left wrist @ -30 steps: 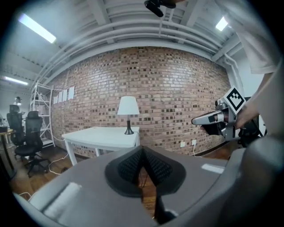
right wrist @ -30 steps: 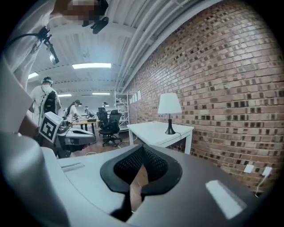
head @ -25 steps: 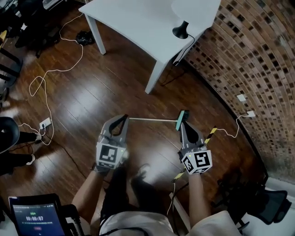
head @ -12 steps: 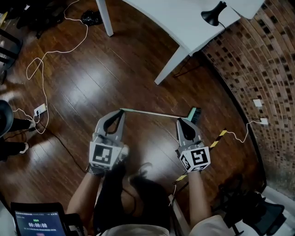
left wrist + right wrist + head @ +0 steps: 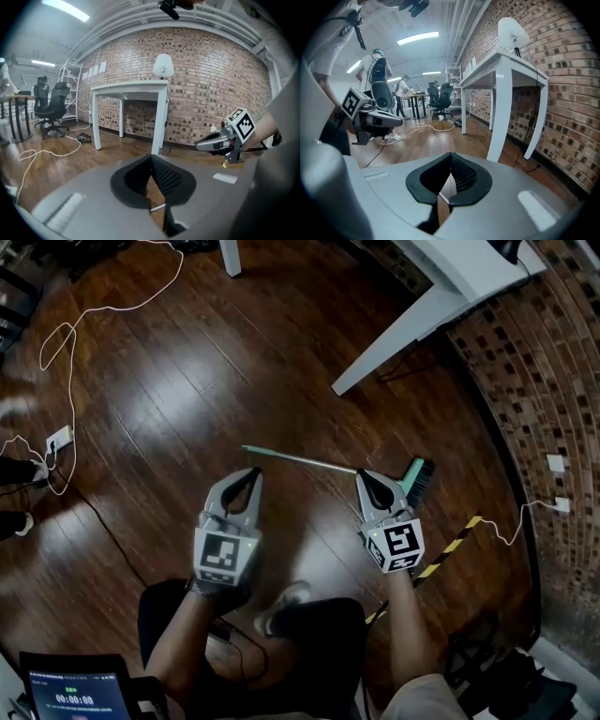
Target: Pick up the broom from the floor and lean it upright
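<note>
Nearest the camera, at the bottom of the head view, are the person's forearms. Just above them, the left gripper sits a bit left of centre and the right gripper a bit right of centre, both aimed up the frame. Both have their jaws pinched together with nothing in them. Each gripper view shows the black pads meeting at the tip, with only floor in the gap below, plus a sliver of silver rod in the left one.

Just past the tips, the long broom with a thin silver handle lies flat on the dark glossy wooden floor. It runs across mid-frame, and its teal bristle head is just right of the right gripper. That gripper's tip looks almost on the handle, but contact can't be told.

Further up there's a loose white cable at upper left, a white table leg at upper right, and a brick wall along the right edge.

Looks like the reach-in step, with the pickup not yet done. Next, the jaws would have to open, straddle that skinny handle right down at the boards, then close.
</note>
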Demonstrator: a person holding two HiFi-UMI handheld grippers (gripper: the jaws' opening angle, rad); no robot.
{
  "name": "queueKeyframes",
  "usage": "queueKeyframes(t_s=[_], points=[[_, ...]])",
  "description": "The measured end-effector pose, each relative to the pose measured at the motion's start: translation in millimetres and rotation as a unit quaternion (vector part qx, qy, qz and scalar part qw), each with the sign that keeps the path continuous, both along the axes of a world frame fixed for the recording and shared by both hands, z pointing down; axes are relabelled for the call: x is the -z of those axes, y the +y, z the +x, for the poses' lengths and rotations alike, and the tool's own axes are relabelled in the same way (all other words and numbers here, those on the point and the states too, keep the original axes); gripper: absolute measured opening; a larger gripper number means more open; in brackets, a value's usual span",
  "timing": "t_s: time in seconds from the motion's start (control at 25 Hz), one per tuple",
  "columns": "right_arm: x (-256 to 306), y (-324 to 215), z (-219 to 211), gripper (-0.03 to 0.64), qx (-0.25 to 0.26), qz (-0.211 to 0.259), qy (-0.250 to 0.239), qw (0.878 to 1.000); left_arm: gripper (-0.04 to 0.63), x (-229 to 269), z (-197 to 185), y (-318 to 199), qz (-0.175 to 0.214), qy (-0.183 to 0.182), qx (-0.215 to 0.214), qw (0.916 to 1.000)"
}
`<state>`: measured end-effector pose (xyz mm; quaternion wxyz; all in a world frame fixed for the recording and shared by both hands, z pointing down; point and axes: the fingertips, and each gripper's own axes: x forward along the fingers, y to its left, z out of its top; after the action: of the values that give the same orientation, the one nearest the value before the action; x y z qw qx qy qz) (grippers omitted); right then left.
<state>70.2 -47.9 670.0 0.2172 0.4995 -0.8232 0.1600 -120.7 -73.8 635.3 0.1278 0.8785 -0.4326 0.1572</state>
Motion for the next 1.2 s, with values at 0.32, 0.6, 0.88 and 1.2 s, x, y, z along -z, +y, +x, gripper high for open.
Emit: queueKeyframes(t_s=[0.32,0.6,0.88,1.2], points=[[-157.4,-1.4,-16.3,0.014,0.051,-0.045,0.027,0.997,0.002,-118.2,-14.8,11.3,-0.019,0.011,0.030,0.9993],[-254.2,-10.4,-36.9,0.048,0.122,-0.083,0.063,0.987,0.002,-181.5,-16.6,19.0,-0.033,0.007,0.039,0.9987],[-344.3,-11.6,-65.7,0.138,0.206,-0.125,0.107,0.965,0.002,-252.0,-25.7,29.7,-0.040,-0.001,0.057,0.9976],[-421.8,-13.2,-84.4,0.171,0.305,-0.187,0.177,0.917,0.002,-277.3,-41.5,36.2,-0.051,0.000,0.079,0.9956]])
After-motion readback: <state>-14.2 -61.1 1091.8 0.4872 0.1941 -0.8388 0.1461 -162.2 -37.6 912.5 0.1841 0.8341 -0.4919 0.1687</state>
